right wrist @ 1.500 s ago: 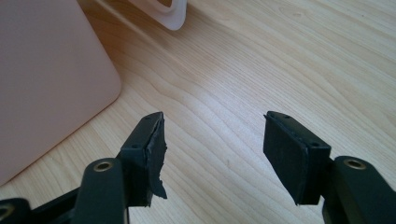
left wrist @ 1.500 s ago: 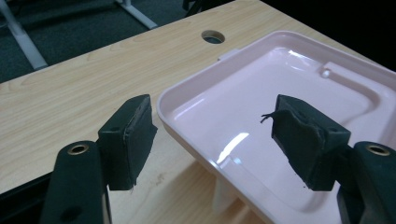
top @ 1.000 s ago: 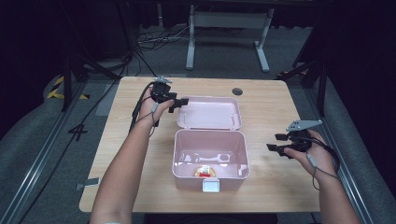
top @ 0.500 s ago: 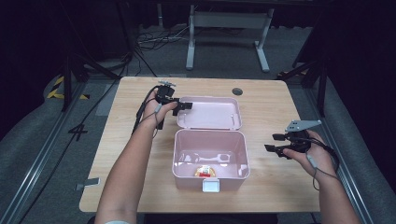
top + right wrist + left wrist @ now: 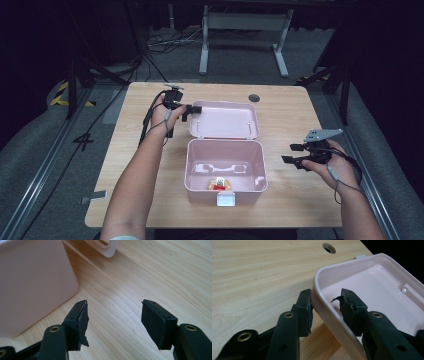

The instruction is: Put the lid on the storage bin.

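Dark room beyond, with grey floor, cables and a white frame stand (image 5: 244,37) at the upper middle of the high view; below it a pale wooden table (image 5: 140,150) with a round hole (image 5: 254,98). At centre frame, pink box (image 5: 225,170) open, a small red-and-yellow toy (image 5: 219,184) inside, its lid (image 5: 224,120) laid back flat just above. Left gripper (image 5: 194,109) at the lid's upper-left corner, jaws just closing — seen close up in the left gripper view, lid rim (image 5: 329,312) between the pads, one pad touching outside, the other inside with a slight gap. Right gripper (image 5: 291,154) at right of frame, apart from the box, jaws spread wide over bare wood.
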`<action>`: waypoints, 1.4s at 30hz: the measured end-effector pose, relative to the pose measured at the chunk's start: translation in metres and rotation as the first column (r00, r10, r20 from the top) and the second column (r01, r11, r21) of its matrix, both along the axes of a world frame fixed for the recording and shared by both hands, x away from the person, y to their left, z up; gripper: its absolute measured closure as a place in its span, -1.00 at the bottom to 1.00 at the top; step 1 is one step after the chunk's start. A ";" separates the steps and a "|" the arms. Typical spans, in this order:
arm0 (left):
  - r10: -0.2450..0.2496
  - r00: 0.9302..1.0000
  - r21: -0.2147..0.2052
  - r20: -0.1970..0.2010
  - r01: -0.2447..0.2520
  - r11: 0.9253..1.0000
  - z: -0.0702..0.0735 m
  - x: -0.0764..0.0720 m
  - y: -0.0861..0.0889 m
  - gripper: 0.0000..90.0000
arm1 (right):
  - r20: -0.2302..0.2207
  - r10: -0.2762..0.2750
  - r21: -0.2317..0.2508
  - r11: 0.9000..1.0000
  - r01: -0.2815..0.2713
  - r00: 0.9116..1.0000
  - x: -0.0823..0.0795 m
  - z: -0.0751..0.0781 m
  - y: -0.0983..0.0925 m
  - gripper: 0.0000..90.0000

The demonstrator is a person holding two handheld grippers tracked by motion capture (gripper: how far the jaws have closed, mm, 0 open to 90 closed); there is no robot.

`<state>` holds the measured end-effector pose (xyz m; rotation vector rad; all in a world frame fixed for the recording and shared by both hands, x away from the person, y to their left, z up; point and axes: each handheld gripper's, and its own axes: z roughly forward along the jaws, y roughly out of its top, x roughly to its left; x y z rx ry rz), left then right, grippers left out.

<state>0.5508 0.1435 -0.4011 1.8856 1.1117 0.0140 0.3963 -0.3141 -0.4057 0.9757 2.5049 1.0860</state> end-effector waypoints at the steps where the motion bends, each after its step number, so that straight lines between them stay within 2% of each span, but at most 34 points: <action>1: 0.001 1.000 0.010 0.018 -0.001 1.000 0.003 -0.001 -0.001 0.41 | 0.001 0.000 0.000 1.000 0.000 1.000 0.000 0.000 0.000 -0.13; 7: 0.017 0.995 0.028 0.095 -0.020 0.999 0.021 -0.005 -0.002 0.48 | -0.002 -0.009 0.023 1.000 0.009 1.000 -0.001 0.002 -0.001 -0.10; 12: 0.028 0.989 0.054 0.148 -0.036 0.998 0.033 -0.010 -0.006 0.50 | 0.004 -0.005 0.028 1.000 0.005 1.000 -0.002 0.004 0.000 -0.10; 13: 0.028 0.989 0.054 0.148 -0.036 0.998 0.033 -0.010 -0.006 0.51 | 0.004 -0.005 0.028 1.000 0.005 1.000 -0.002 0.004 0.000 -0.10; 14: 0.033 0.984 0.053 0.174 -0.043 0.998 0.037 -0.013 -0.006 0.52 | 0.007 0.000 0.027 1.000 0.000 1.000 -0.002 0.005 0.001 -0.10; 18: 0.037 0.978 0.059 0.204 -0.050 0.997 0.044 -0.017 -0.007 0.54 | 0.013 0.002 0.027 1.000 -0.003 1.000 -0.003 0.006 0.001 -0.10; 22: 0.036 0.970 0.064 0.241 -0.053 0.997 0.053 -0.022 -0.007 0.56 | 0.016 0.004 0.029 1.000 -0.005 1.000 -0.003 0.007 0.002 -0.09; 25: 0.030 0.960 0.078 0.278 -0.054 0.996 0.059 -0.027 -0.007 0.57 | 0.017 0.006 0.028 1.000 -0.007 1.000 -0.004 0.007 0.003 -0.09; 26: 0.030 0.960 0.078 0.278 -0.054 0.996 0.059 -0.027 -0.007 0.57 | 0.017 0.006 0.028 1.000 -0.007 1.000 -0.004 0.007 0.003 -0.09; 27: 0.031 0.954 0.078 0.297 -0.057 0.995 0.063 -0.030 -0.008 0.58 | 0.016 0.008 0.026 1.000 -0.008 1.000 -0.004 0.007 0.003 -0.08; 28: 0.031 0.954 0.078 0.297 -0.057 0.995 0.063 -0.030 -0.008 0.58 | 0.016 0.008 0.026 1.000 -0.008 1.000 -0.004 0.007 0.003 -0.08; 30: 0.036 0.948 0.067 0.317 -0.060 0.996 0.067 -0.035 -0.007 0.59 | 0.017 0.009 0.027 1.000 -0.009 1.000 -0.004 0.007 0.003 -0.08; 34: 0.039 0.940 0.051 0.339 -0.059 0.997 0.075 -0.042 -0.006 0.62 | 0.024 0.016 0.025 1.000 -0.016 1.000 -0.005 0.009 0.005 -0.08; 35: 0.038 0.936 0.056 0.351 -0.062 0.997 0.077 -0.044 -0.006 0.63 | 0.026 0.017 0.025 1.000 -0.017 1.000 -0.005 0.009 0.005 -0.07; 36: 0.038 0.936 0.056 0.351 -0.062 0.997 0.077 -0.044 -0.006 0.63 | 0.027 0.018 0.024 1.000 -0.019 0.999 -0.006 0.010 0.006 -0.07; 38: 0.037 0.929 0.059 0.369 -0.063 0.996 0.082 -0.049 -0.006 0.64 | 0.027 0.019 0.028 0.999 -0.020 0.999 -0.006 0.010 0.007 -0.06; 42: 0.036 0.921 0.054 0.387 -0.062 0.997 0.089 -0.056 -0.006 0.65 | 0.027 0.022 0.030 0.999 -0.023 0.999 -0.007 0.010 0.007 -0.05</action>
